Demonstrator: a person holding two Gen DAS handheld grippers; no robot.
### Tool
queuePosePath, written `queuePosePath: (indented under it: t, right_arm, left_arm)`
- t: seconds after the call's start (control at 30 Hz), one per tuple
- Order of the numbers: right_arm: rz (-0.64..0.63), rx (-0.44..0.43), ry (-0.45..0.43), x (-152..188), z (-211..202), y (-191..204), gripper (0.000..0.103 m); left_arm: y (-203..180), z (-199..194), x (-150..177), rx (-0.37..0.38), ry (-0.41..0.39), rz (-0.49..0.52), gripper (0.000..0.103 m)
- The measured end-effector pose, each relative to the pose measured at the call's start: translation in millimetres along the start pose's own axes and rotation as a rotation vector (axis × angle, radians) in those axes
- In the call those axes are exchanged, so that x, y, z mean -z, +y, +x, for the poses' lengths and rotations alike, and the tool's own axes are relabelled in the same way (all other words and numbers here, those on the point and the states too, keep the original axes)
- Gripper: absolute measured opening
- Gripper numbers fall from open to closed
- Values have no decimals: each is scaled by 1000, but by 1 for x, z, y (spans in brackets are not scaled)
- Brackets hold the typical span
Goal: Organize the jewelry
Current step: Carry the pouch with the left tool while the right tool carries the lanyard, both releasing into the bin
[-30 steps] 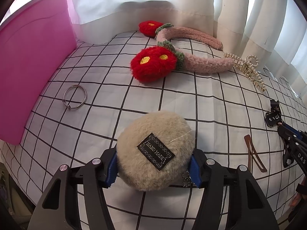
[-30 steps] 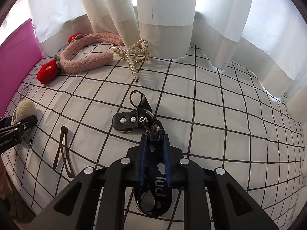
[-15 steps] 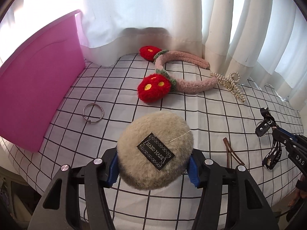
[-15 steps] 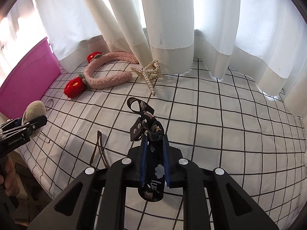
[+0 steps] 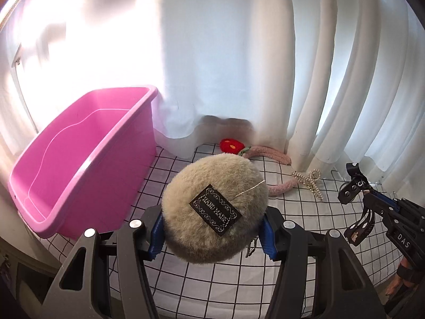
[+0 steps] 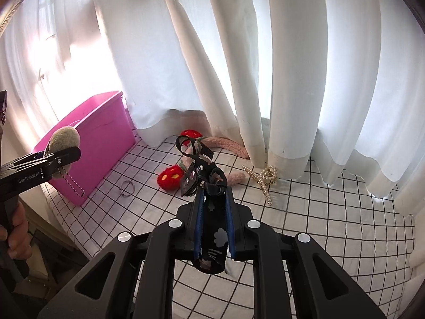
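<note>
My left gripper [image 5: 212, 232] is shut on a beige fluffy pom-pom charm [image 5: 212, 207] with a black "HAND MADE" label and a small ball chain hanging under it; it is held in the air over the checked cloth, to the right of the pink bin [image 5: 79, 170]. In the right wrist view the same pom-pom [image 6: 62, 139] shows at the left, near the bin [image 6: 98, 138]. My right gripper [image 6: 213, 228] is shut on a black printed strap [image 6: 209, 212], which sticks up and forward above the table. That strap [image 5: 356, 186] also shows at the right of the left wrist view.
On the cloth lie a pink fuzzy headband with red flowers [image 6: 170, 178], a pearl hair claw [image 6: 264, 176] and a metal ring [image 6: 127, 187]. White curtains [image 6: 239, 66] hang along the back edge. A person's hand [image 6: 16, 236] grips the left handle.
Both grippers have risen well above the table with their items. The pink bin's open top has come into view, and the brown hair clip has dropped out of sight.
</note>
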State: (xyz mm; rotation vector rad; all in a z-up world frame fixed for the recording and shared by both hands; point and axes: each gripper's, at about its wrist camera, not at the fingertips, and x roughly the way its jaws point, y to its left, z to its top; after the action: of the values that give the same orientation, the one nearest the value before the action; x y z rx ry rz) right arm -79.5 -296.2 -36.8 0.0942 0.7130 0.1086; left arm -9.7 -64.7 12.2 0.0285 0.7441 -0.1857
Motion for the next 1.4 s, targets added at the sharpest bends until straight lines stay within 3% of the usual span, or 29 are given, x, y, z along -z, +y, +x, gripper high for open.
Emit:
queuePosePath:
  t: [0.47, 0.87, 1.13, 1.4]
  right_arm:
    - [-135, -106, -100, -78, 16, 118, 15]
    - [-233, -236, -128, -126, 52, 232, 15]
    - [-308, -322, -40, -143, 110, 320, 15]
    - [-364, -294, 63, -141, 168, 367, 15]
  left_arm:
    - [114, -38, -44, -96, -76, -50, 55]
    - [218, -40, -57, -190, -117, -129, 55]
    - [285, -8, -49, -269, -36, -195, 56]
    - [312, 30, -40, -281, 45, -202, 58]
